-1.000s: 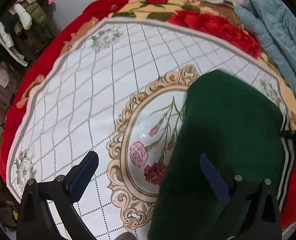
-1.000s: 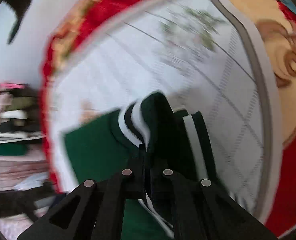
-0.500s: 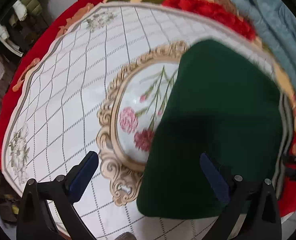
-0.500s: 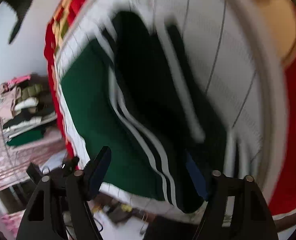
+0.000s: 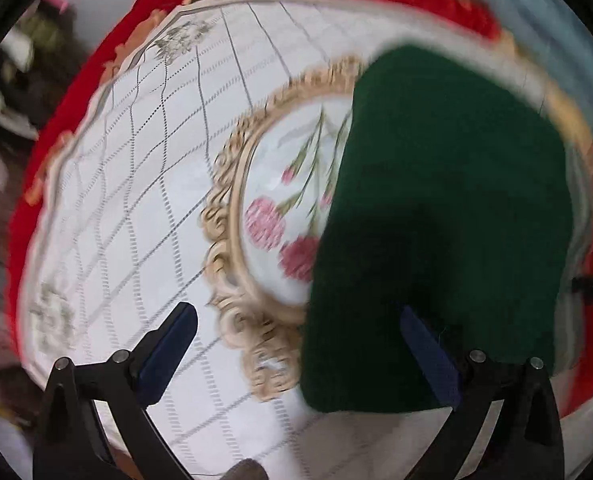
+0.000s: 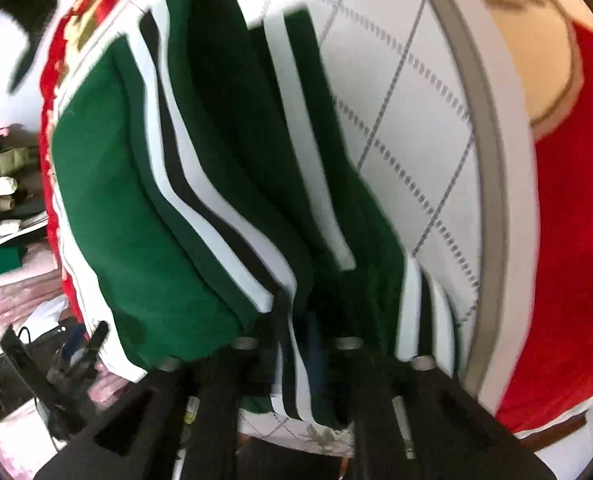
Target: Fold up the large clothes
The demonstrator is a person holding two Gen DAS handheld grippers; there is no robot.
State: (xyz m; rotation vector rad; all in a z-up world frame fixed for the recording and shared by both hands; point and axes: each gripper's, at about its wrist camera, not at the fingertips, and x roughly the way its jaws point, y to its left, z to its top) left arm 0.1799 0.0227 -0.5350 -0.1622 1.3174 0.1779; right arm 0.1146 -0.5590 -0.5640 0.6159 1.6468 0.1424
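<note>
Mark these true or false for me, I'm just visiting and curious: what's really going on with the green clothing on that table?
1. The green garment lies on a white cloth with a grid pattern. True.
2. The left gripper is clamped on the garment. False: its jaws stand wide open and grip nothing.
3. The garment carries white and black stripes. True.
4. The gold oval frame printed on the cloth encloses blue birds. False: it encloses pink flowers.
5. The blanket showing beyond the cloth's edge is red. True.
</note>
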